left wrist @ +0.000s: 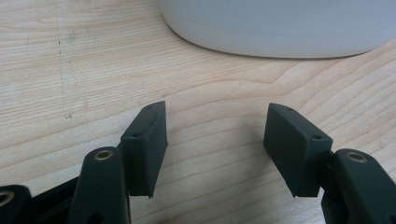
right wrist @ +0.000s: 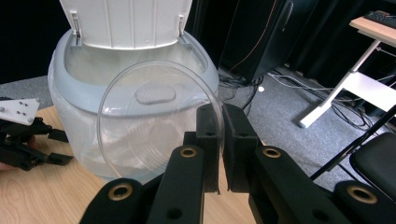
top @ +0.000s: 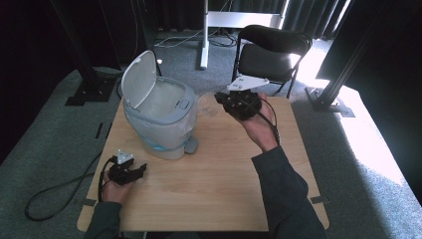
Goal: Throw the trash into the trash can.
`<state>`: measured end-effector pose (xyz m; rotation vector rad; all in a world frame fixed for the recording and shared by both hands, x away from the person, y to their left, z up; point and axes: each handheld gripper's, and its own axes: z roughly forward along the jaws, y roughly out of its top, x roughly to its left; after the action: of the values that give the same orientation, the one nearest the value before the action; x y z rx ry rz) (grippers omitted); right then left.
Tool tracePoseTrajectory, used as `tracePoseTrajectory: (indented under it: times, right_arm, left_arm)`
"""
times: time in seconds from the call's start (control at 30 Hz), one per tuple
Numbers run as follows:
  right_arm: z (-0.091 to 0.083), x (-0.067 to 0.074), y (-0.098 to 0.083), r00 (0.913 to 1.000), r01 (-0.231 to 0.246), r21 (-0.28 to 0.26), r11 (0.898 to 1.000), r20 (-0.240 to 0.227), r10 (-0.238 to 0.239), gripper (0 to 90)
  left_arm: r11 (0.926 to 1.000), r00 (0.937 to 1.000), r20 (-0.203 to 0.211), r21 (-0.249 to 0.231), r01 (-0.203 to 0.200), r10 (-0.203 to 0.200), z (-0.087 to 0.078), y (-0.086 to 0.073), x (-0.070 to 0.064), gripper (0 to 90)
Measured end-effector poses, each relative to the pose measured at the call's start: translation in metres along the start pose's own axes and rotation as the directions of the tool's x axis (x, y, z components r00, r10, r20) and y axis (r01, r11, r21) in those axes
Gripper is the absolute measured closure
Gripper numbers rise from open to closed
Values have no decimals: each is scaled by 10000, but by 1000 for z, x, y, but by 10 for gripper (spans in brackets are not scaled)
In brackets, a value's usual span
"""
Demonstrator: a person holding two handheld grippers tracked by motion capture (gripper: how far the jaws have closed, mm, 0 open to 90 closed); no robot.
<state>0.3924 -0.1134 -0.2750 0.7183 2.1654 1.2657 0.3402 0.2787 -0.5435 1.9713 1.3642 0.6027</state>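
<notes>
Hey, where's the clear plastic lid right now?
The clear plastic lid is pinched by its rim in the right gripper, held up beside the open bin, on the bin's right in the high view.

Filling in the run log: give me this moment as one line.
right gripper: shut on clear round plastic lid, held beside bin | left gripper: open, resting on wooden table | grey pedal bin: flap up
</notes>
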Motion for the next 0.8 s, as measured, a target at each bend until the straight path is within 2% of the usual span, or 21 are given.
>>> tracePoseTrajectory:
  times: [0.4,0.8]
  right_arm:
    - [2,0,8,9999,-97,-146,9998,32,98,860]
    - [8,6,22,10000,40,-315,9995,-6,-40,860]
  left_arm:
    - [10000,10000,2,1,-2,2,0,0,0,398]
    - [10000,10000,-15,0,5,-5,0,0,0,398]
